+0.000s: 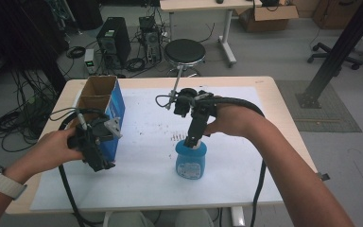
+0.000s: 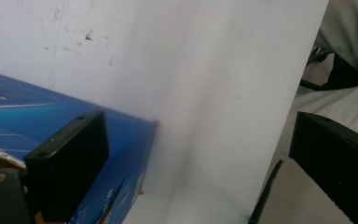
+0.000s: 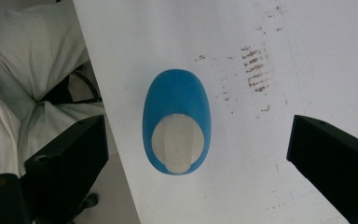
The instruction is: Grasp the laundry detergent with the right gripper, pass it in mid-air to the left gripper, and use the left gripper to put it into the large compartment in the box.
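Meanwhile, each gripper lines up on its own thing, and both sets of jaws stand wide apart with nothing clamped.

Pointing straight down, the right gripper [image 1: 189, 140] hovers over the squat blue plastic bottle with a white cap [image 3: 176, 120], which stands upright between its jaws with clear counter on either side, a stance that suits closing on the bottle from above. The left gripper [image 1: 99, 161] sits at the near end of the open-topped blue cardboard box [image 1: 105, 106] on the white-covered counter [image 1: 142, 184]; one jaw lies over the box's corner, seemingly to steady it, though contact is hard to judge.
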